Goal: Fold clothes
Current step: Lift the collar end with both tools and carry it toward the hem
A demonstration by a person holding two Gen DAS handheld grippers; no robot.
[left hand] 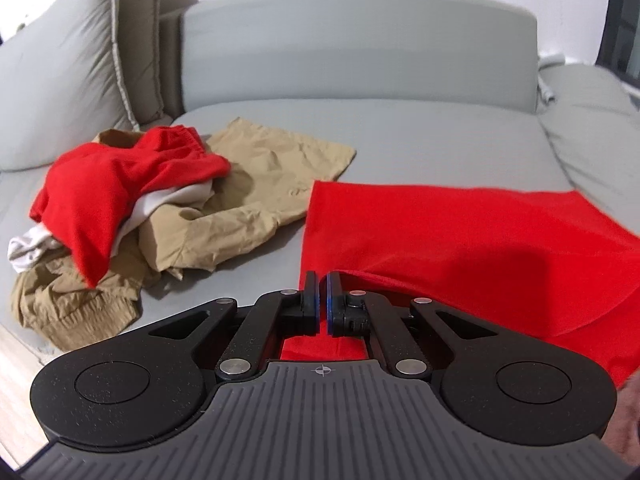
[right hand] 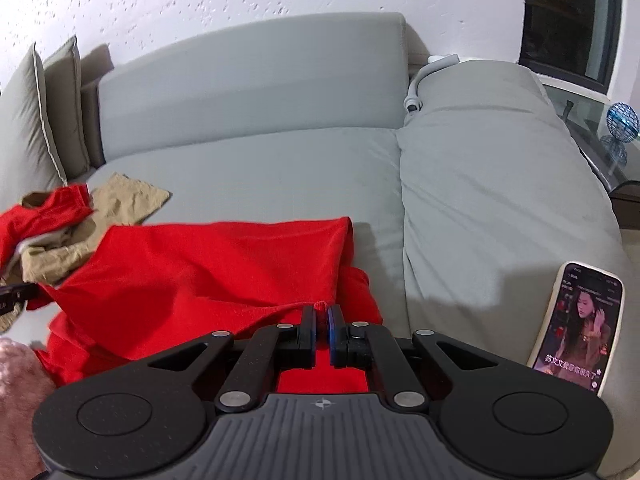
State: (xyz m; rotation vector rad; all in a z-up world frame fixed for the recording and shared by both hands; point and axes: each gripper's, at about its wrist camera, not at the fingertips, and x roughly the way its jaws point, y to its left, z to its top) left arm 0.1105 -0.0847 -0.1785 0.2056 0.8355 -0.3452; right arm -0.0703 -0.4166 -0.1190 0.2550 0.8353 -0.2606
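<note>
A red garment point(left hand: 460, 240) lies spread on the grey sofa seat point(left hand: 400, 136), with its near edge lifted toward me. My left gripper point(left hand: 322, 280) is shut on that near edge at the garment's left corner, and red cloth hangs under its fingers. In the right wrist view the same red garment point(right hand: 208, 276) shows a fold across it. My right gripper point(right hand: 321, 312) is shut on the near right edge, with a tuft of red fabric between its tips. The left gripper point(right hand: 12, 296) shows as a dark shape at the picture's left edge.
A loose pile of khaki point(left hand: 248, 184), red point(left hand: 116, 184) and white point(left hand: 28, 248) clothes sits left of the spread garment. Cushions point(left hand: 60, 72) lean at the back left. A lit phone point(right hand: 576, 328) rests on the padded armrest point(right hand: 500, 200) at the right. A pink sleeve point(right hand: 16, 384) shows at lower left.
</note>
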